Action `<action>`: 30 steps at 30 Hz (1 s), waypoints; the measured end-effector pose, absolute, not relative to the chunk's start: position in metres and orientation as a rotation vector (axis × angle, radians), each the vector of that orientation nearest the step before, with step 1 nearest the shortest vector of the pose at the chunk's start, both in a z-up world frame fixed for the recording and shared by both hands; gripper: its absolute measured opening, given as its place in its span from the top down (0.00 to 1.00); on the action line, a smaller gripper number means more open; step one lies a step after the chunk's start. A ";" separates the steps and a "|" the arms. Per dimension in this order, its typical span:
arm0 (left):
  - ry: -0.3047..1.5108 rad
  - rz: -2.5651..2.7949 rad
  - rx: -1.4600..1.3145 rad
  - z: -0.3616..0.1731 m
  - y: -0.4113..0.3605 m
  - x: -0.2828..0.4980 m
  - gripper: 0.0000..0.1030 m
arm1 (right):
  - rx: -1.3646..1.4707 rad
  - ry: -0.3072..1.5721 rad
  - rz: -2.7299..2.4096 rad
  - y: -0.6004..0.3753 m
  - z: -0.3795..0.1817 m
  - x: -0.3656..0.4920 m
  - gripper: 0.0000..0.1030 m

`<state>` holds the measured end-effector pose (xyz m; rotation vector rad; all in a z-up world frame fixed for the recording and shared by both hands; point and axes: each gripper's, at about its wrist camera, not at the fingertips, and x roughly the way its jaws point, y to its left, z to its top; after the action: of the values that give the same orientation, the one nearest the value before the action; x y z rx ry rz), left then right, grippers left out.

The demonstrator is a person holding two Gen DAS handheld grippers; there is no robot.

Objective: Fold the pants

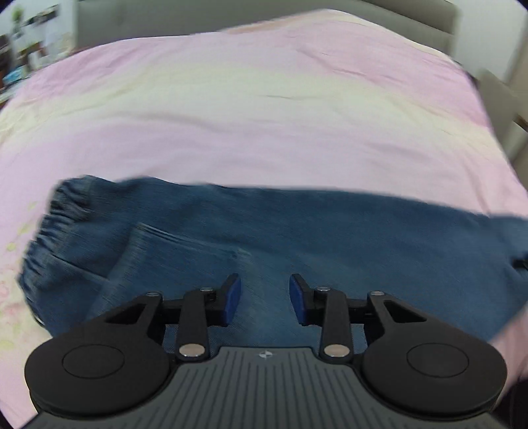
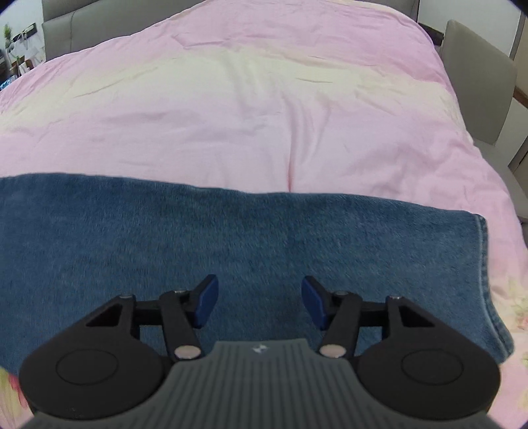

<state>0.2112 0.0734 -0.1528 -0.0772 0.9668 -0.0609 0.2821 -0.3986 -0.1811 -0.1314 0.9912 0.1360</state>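
A pair of blue denim pants (image 1: 297, 237) lies flat across the near part of a bed covered by a pale pink and cream quilt (image 1: 250, 109), stretched sideways from one edge of the bed toward the other.

In the left wrist view, the gathered elastic waistband (image 1: 49, 231) sits at the far left end of the pants, bunched into soft ridges, with a slanted pocket seam (image 1: 184, 237) running just to the right of it. The rest of the denim runs off to the right as one broad band. The left claw (image 1: 265, 298) hangs above the seat area of the pants, its two black fingers with blue pads (image 1: 232, 298) standing apart with nothing between them; it is released and grips no cloth. The picture is smeared, most of all along the waistband.

In the right wrist view, the leg part of the pants (image 2: 231, 244) fills the lower half of the picture, and the stitched leg hem (image 2: 483, 274) forms the right end, curving down near the flowered edge of the quilt (image 2: 518, 297). The right claw (image 2: 260, 302) hovers over the leg with its blue pads (image 2: 208, 302) spread wider than those of the left one, released as well, with only bare denim showing below the gap. Whether its tips touch the fabric cannot be told.

Beyond the quilt stands a grey padded headboard (image 2: 66, 29), and at the right side a grey upholstered panel (image 2: 478, 79).
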 end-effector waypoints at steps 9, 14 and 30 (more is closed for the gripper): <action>1.160 -0.182 0.002 -0.204 0.015 0.163 0.73 | -0.013 1.066 0.016 -0.481 -0.204 0.231 0.46; 1.226 -0.155 -0.064 -0.212 0.024 0.169 0.79 | 0.084 1.071 0.010 -0.496 -0.214 0.226 0.45; 1.082 -0.514 -0.031 -0.160 -0.148 0.222 0.78 | 0.690 0.976 -0.208 -0.644 -0.202 0.202 0.56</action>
<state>0.2219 -0.1483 -0.1602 -0.0310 1.0822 -0.5138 0.2020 -0.6439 -0.2021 0.6903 0.9757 -0.2079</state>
